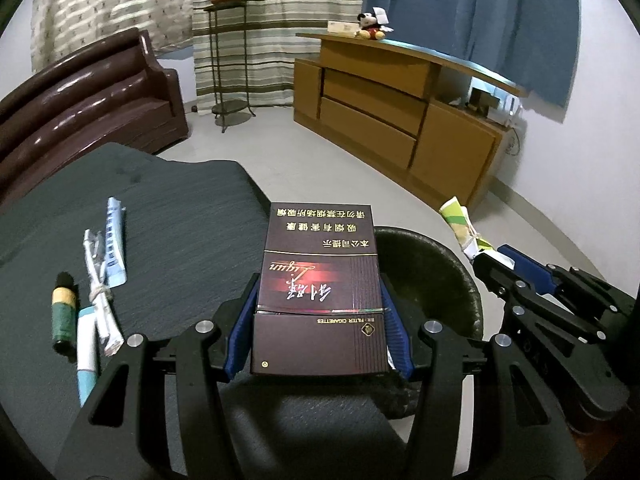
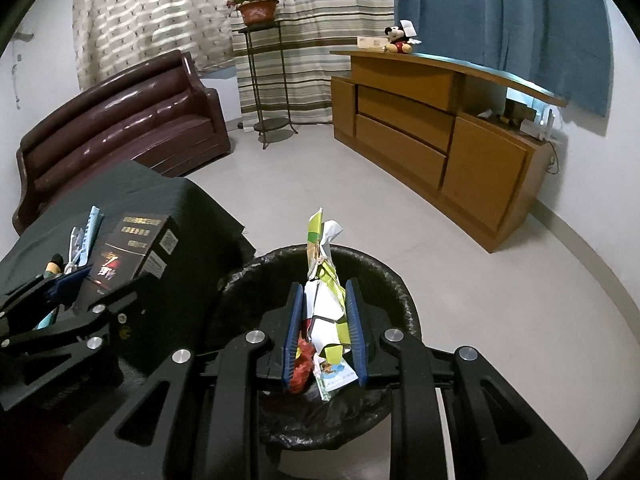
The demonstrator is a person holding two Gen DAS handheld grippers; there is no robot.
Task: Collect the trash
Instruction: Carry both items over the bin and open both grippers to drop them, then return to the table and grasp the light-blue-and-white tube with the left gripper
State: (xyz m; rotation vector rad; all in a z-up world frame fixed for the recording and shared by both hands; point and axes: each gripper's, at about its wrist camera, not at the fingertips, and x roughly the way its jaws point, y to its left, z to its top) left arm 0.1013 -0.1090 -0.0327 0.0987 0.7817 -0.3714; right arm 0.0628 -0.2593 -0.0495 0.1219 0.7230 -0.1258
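My left gripper [image 1: 318, 300] is shut on a dark maroon cigarette box [image 1: 320, 276], held above the edge of the dark-clothed table [image 1: 172, 216]; it also shows in the right wrist view [image 2: 132, 252]. My right gripper [image 2: 323, 292] is shut on a crumpled green-and-white paper wrapper [image 2: 324, 300], held over the black-lined trash bin [image 2: 400, 292]. The wrapper [image 1: 460, 224] and bin [image 1: 424, 264] also show in the left wrist view. On the table lie a green marker [image 1: 63, 312], a knotted white wrapper [image 1: 100, 300] and a blue-striped wrapper [image 1: 114, 236].
A brown leather sofa [image 1: 80, 108] stands behind the table. A metal plant stand [image 1: 228, 72] with a potted plant is by the curtains. A wooden cabinet [image 1: 400, 120] with a plush toy [image 1: 372, 26] runs along the right wall. Light tiled floor [image 2: 380, 208] lies between.
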